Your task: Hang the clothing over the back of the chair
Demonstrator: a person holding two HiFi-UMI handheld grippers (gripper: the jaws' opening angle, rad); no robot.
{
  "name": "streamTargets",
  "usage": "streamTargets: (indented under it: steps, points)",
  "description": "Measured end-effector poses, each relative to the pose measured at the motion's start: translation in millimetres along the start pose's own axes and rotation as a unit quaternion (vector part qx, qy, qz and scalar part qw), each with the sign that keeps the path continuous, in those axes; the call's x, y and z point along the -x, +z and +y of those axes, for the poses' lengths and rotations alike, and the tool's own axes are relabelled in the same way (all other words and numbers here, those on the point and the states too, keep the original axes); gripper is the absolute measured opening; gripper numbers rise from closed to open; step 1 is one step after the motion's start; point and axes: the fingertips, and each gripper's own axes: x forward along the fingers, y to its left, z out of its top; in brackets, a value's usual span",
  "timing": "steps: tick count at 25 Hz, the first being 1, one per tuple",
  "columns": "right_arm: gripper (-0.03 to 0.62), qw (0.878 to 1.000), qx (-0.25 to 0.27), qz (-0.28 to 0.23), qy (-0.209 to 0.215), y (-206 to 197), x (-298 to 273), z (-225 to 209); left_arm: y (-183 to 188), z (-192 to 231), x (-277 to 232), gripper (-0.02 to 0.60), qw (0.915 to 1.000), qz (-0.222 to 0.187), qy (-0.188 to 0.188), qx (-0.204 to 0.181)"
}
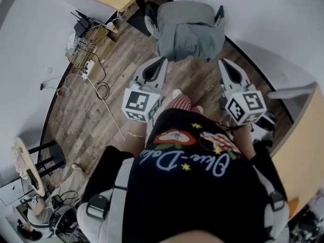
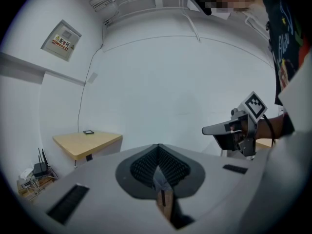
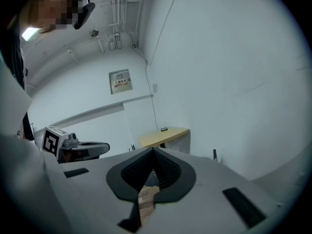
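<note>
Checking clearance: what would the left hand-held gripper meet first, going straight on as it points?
Probably the gray clothing on the chair; height is unclear, so it may pass over toward the wall.

The left tongs [image 1: 162, 61] and the right tongs [image 1: 223, 63] reach forward side by side, well apart, tips away from the body; the left jaws are pressed together, empty; the right jaws are likewise closed on nothing; both run near level.

Chair [image 1: 220, 15] mostly hidden under clothing [image 1: 188, 32], wall sign [image 2: 62, 41] print unreadable
</note>
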Motion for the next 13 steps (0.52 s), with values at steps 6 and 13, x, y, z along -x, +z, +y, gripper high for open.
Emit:
streamTargets:
  steps: [6,13]
  points:
    - [0.0,1.0,-0.007,0.008,-0.003,-3.2,-2.2,-1.0,-0.1,-1.3,2.2,0.0,1.0,0.0,0.004,0.008]
    - [0.0,1.0,-0.002,0.013,0.009,-2.8,-9.5,2.0,-3.3,3.4,6.2,0.0,0.9998,0.004,0.016,0.013]
